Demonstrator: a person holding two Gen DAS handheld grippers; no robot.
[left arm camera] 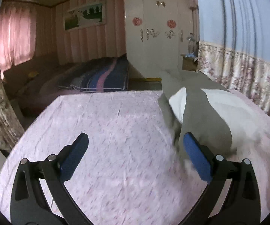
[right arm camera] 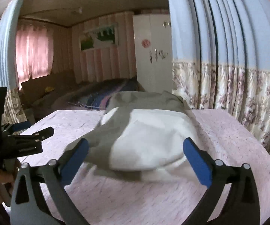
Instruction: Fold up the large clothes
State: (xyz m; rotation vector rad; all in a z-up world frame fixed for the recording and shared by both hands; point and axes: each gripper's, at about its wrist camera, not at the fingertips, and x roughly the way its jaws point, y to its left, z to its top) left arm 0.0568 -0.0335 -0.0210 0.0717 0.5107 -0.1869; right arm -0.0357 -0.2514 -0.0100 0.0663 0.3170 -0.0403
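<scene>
My left gripper [left arm camera: 135, 156] hangs over the bare pink cloth of the table [left arm camera: 101, 123], its fingers [left arm camera: 75, 157] spread wide with nothing between them. The garment [left arm camera: 206, 120], a grey and white piece lying in a loose heap, sits off to the right of those fingers, its near edge just beside the right-hand pad; I cannot tell whether it brushes it. So from my left hand the cloth lies forward and to the right, not straight ahead.

My right gripper [right arm camera: 135, 158] faces the garment [right arm camera: 150, 144] squarely. Its fingers [right arm camera: 196, 161] are also spread wide and empty, and the heap's near white hem lies between and just beyond them, resting on the table [right arm camera: 228, 131]. My right hand is the nearer and better lined up of the two.

The garment's long axis runs away from me, from that near hem toward the grey, bunched end at the table's far edge, close to the flowered curtain [right arm camera: 238, 90]. I judge the next grasp belongs on the near hem, with my left hand needing to shift right to meet it.
</scene>
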